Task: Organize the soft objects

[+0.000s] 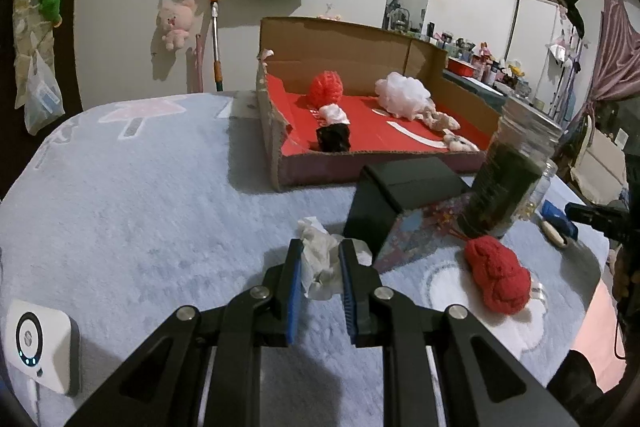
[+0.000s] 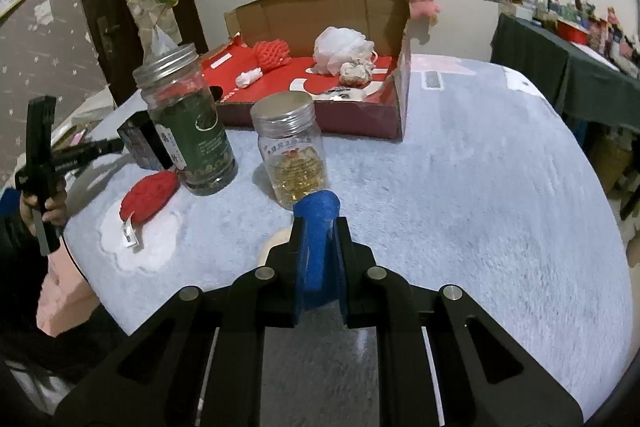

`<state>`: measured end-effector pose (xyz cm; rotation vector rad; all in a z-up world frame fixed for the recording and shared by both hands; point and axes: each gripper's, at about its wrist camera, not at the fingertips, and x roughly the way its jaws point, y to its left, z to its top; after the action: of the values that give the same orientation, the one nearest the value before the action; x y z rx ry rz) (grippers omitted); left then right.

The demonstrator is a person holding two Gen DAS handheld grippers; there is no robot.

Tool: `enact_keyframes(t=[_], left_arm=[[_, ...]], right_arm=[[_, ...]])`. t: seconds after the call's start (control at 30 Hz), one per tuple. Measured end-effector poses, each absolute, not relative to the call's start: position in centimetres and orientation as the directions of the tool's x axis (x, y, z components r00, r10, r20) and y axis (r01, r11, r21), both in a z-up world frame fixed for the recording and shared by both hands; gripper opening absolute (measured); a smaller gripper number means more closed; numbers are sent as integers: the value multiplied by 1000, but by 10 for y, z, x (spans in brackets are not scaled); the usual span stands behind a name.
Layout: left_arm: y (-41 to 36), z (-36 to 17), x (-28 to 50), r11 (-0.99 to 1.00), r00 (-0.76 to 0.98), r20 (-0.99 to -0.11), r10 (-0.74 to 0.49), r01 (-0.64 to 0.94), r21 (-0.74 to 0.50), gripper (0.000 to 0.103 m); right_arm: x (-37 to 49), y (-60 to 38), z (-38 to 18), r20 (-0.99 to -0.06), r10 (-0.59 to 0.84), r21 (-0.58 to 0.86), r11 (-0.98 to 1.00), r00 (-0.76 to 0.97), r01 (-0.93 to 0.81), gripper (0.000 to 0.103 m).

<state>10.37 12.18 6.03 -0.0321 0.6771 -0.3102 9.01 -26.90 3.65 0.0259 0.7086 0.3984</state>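
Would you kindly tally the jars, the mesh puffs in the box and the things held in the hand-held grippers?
Jars: 2, green jar, clear jar
Puffs: 2, red puff, white puff
Held: 2, tissue, blue sponge
Total: 6

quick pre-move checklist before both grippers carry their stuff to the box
1. Left gripper shut on white crumpled wad: ok.
2. Right gripper shut on blue soft piece: ok.
3. Cardboard box has free red floor: ok.
4. Right's path blocked by small jar directly ahead: not ok.
5. Red knitted item still on the table: not ok.
6. Grip firmness on either item: cannot tell.
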Motion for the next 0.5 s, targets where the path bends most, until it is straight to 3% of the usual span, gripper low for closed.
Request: enact_keyframes(t=[0.2, 0.3, 0.37, 0.43, 0.5], left_arm=[[112, 61, 83, 941, 730, -596, -335, 295, -167, 19], [100, 58, 73, 935, 726, -591, -352, 308, -178, 19], [93, 54, 69, 927, 715, -591, -373, 320, -197, 19], [87, 50, 66, 922, 706, -595, -384, 324, -211, 19], [80, 44, 65, 923, 699, -605, -382, 325, -208, 20]], right_arm=[[84, -274, 39, -606, 378, 199, 924, 700, -327, 13], [81, -270, 38, -604, 356, 190, 933, 713, -305, 21], [80, -268, 37, -599, 347, 183, 937, 722, -298, 32], [78, -268, 37, -579, 353, 196, 935, 735, -294, 76], [74, -267, 39, -551, 349, 192, 937, 758, -291, 78]])
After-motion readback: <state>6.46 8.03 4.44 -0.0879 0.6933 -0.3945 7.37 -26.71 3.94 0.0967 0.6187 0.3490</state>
